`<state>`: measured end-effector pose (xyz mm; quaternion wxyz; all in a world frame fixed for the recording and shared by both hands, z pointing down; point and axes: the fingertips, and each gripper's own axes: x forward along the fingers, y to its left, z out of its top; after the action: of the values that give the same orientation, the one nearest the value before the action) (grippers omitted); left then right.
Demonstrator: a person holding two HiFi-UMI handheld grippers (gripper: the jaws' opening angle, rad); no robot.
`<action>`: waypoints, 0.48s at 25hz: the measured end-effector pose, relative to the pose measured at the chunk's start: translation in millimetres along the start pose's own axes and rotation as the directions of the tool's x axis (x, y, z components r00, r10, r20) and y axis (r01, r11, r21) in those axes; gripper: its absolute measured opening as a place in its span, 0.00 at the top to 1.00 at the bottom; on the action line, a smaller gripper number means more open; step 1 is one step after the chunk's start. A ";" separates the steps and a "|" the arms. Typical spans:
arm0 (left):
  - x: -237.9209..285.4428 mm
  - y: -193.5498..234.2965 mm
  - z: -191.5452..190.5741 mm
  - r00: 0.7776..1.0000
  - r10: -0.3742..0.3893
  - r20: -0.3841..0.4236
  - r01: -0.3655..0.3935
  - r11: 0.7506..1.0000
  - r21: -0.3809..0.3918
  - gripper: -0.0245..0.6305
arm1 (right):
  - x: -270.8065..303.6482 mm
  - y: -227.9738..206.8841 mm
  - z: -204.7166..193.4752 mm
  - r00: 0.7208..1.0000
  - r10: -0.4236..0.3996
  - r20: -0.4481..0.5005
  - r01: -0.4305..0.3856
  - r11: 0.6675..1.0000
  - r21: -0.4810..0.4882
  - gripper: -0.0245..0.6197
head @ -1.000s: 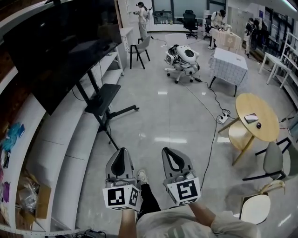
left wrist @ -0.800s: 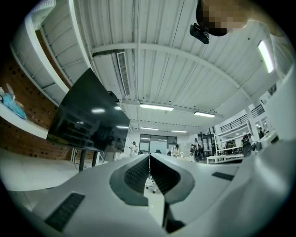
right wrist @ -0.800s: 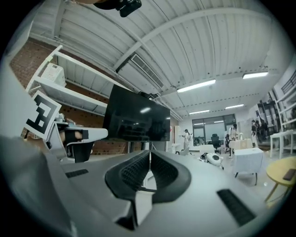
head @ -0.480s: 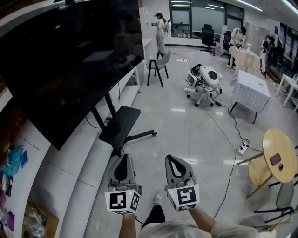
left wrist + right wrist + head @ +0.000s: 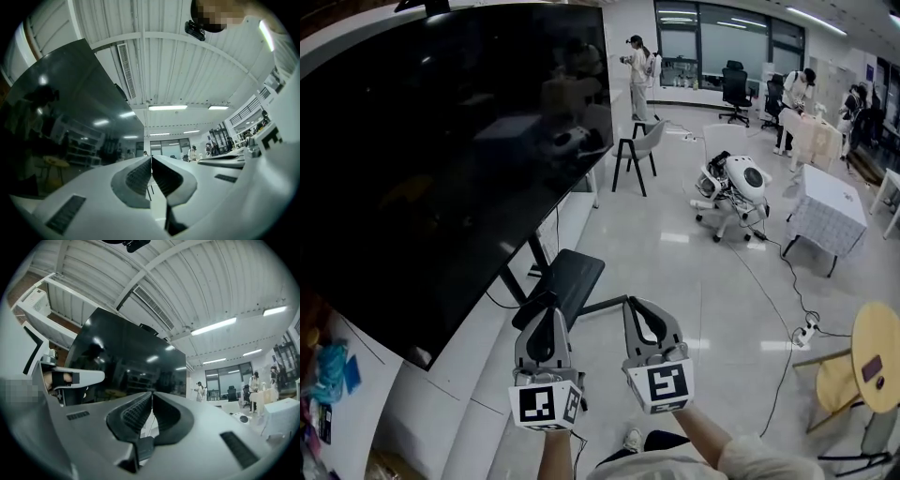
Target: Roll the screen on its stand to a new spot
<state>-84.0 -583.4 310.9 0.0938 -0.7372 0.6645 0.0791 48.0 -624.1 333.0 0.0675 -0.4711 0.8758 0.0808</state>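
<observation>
A large black screen [image 5: 441,159] fills the upper left of the head view, tilted on a black wheeled stand with a flat shelf [image 5: 572,281] and floor legs. My left gripper [image 5: 546,323] hangs just in front of the shelf, jaws shut and empty. Beside it my right gripper [image 5: 642,319] is also shut on nothing. Neither touches the screen or stand. In the left gripper view the screen [image 5: 61,117] spreads at the left behind the shut left gripper [image 5: 151,161]. In the right gripper view the screen [image 5: 126,362] stands ahead of the shut right gripper [image 5: 152,397].
White bench-like steps [image 5: 441,412] run along the left wall under the screen. A white robot on a wheeled base [image 5: 733,187], a grey chair [image 5: 642,150], a cloth-covered table [image 5: 830,211] and a round wooden table [image 5: 879,361] stand on the floor. A cable with power strip [image 5: 806,330] crosses it. People stand at the back.
The view has moved toward the screen, which now looms larger. Both grippers have come forward to just in front of the stand's shelf and stayed shut.
</observation>
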 end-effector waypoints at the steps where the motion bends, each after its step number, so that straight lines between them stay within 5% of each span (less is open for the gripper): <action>1: 6.4 2.4 0.0 1.000 0.009 -0.002 -0.009 1.000 -0.003 0.94 | 8.7 -1.5 0.1 1.000 0.014 0.000 -0.014 1.000 0.006 0.93; 12: 34.0 8.5 -7.5 0.993 0.121 -0.017 -0.120 0.992 0.024 0.94 | 60.0 -16.3 -0.8 0.989 0.141 0.036 -0.142 0.989 0.038 0.93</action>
<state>-89.0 -618.9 309.8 0.0912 -0.6952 0.7095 0.0702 28.8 -682.0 320.8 0.0858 -0.4049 0.9072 0.0754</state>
